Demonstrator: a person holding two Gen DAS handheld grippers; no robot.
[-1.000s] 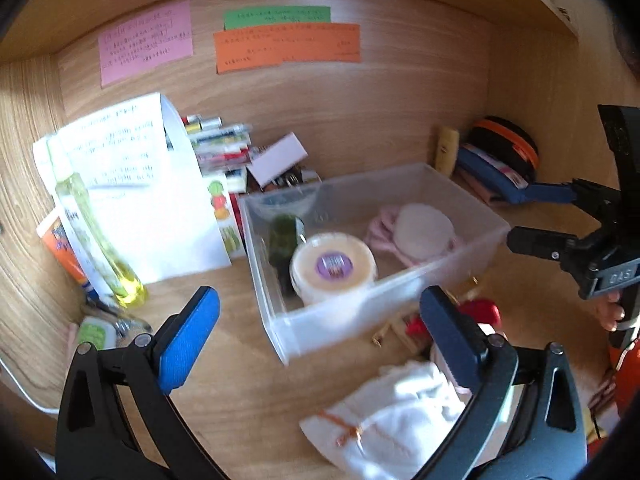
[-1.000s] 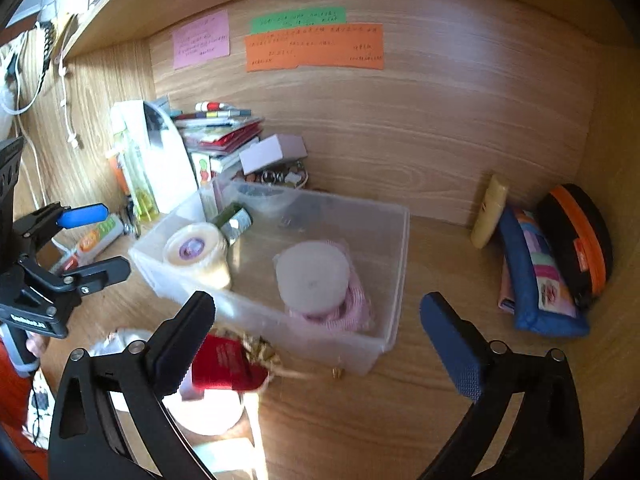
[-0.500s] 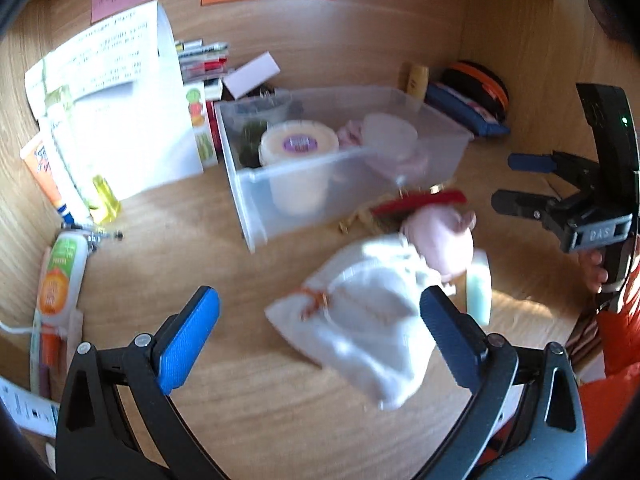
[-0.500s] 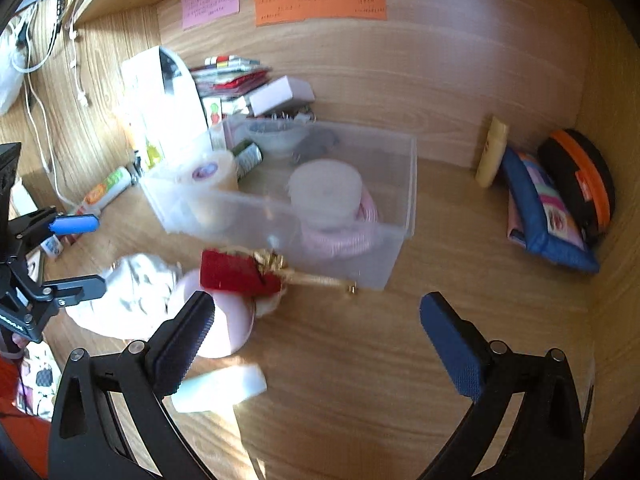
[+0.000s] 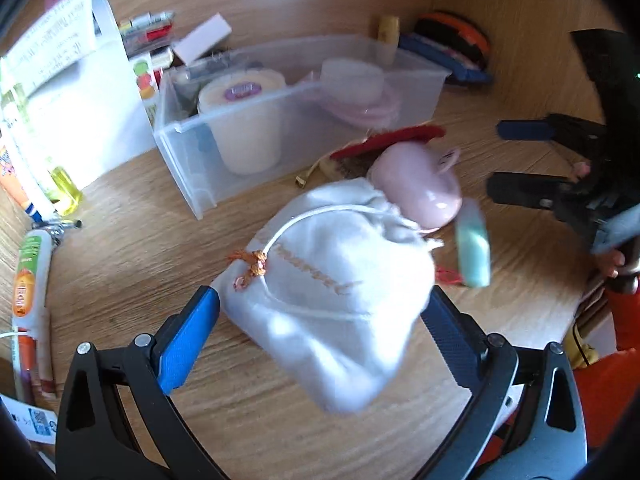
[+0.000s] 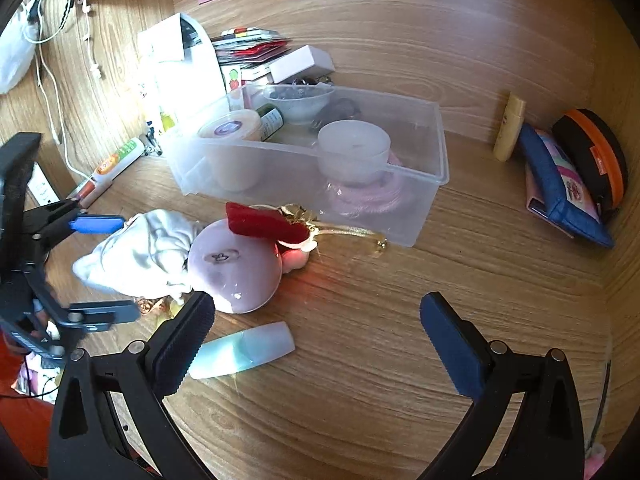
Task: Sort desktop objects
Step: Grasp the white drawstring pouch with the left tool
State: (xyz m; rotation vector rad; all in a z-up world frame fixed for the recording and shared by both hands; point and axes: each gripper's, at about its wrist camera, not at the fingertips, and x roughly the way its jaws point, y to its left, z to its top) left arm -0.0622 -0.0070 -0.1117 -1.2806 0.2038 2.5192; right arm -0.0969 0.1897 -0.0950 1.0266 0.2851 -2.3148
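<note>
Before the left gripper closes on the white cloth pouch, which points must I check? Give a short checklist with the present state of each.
1. Left gripper jaws open: ok.
2. White cloth drawstring pouch between the jaws: ok.
3. Pouch free of neighbours: not ok, the round pink case touches it.
4. Room in the clear plastic storage bin: ok, a gap at its right end.
5. Right gripper open and apart from the pouch: ok.
6. Pouch contents: cannot tell.

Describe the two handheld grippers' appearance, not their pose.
Both are black plastic frames with triangular cut-outs and silver rivets. The left gripper has bright blue finger pads; the right gripper has darker navy, ribbed pads. Orange clothing shows behind them.
</note>
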